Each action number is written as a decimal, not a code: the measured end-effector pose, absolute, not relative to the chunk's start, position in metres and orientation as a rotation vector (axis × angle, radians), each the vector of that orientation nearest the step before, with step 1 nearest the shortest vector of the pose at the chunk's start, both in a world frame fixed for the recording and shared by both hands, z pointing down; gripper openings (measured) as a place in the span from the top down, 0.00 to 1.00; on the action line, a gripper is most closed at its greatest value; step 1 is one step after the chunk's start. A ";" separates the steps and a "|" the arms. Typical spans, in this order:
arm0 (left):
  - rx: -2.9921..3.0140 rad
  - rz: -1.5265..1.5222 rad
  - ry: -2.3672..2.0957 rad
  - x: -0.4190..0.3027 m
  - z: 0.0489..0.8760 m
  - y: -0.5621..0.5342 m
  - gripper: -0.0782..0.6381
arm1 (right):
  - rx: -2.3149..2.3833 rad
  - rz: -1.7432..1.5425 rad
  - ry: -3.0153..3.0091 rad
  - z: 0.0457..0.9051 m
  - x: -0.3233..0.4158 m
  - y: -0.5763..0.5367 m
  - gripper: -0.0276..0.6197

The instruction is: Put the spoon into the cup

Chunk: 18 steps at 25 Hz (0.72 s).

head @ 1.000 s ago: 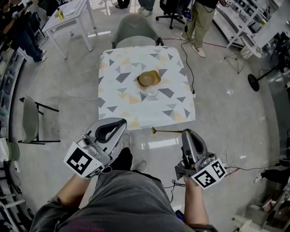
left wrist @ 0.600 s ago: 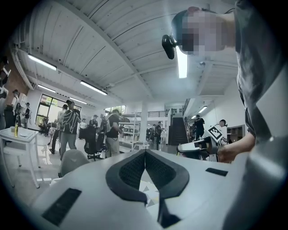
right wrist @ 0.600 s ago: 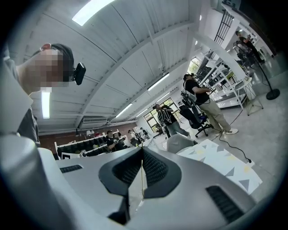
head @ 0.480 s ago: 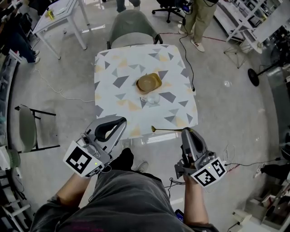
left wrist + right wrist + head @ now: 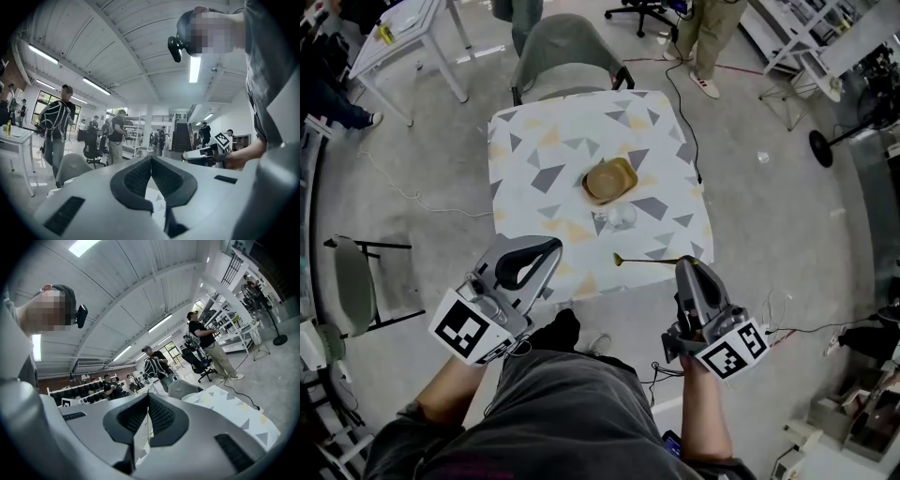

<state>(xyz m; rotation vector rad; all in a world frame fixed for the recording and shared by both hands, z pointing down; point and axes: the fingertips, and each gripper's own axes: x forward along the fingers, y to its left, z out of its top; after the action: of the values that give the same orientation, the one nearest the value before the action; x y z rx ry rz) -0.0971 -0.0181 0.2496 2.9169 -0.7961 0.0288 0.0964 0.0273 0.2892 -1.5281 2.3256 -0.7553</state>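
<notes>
Spoon (image 5: 645, 260) clamped by its handle end in the right hand-held gripper (image 5: 684, 263), jaws closed tight on it. It lies level, bowl end pointing left, over the near edge of the desk (image 5: 525, 159). In the right gripper view the thin handle shows edge-on between the pads (image 5: 161, 416). Left hand-held gripper (image 5: 554, 247) empty, jaw tips together, at the desk's near-left edge. Clear glass cup (image 5: 620, 217) stands upright mid-desk, just in front of a brown dish (image 5: 609, 179). Spoon and cup apart. Grey chair (image 5: 567, 56) at the far side.
</notes>
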 end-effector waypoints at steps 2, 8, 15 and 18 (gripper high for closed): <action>2.919 0.026 -0.783 -0.100 0.251 -0.028 0.87 | -1.539 -0.749 2.319 0.288 0.093 0.018 0.92; 2.932 0.019 -0.743 -0.107 0.254 -0.052 0.87 | -1.576 -0.734 2.304 0.291 0.087 -0.004 0.92; 2.924 0.032 -0.716 -0.105 0.264 -0.073 0.87 | -1.606 -0.750 2.285 0.301 0.089 -0.023 0.92; 2.918 0.044 -0.711 -0.102 0.269 -0.080 0.87 | -1.613 -0.762 2.280 0.308 0.092 -0.031 0.92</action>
<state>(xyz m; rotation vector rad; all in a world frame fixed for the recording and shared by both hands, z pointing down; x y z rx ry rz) -0.1020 -0.0805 0.2691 2.9185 -0.7107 0.0437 0.0920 -0.0315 0.3082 -1.6130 2.2796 -0.7621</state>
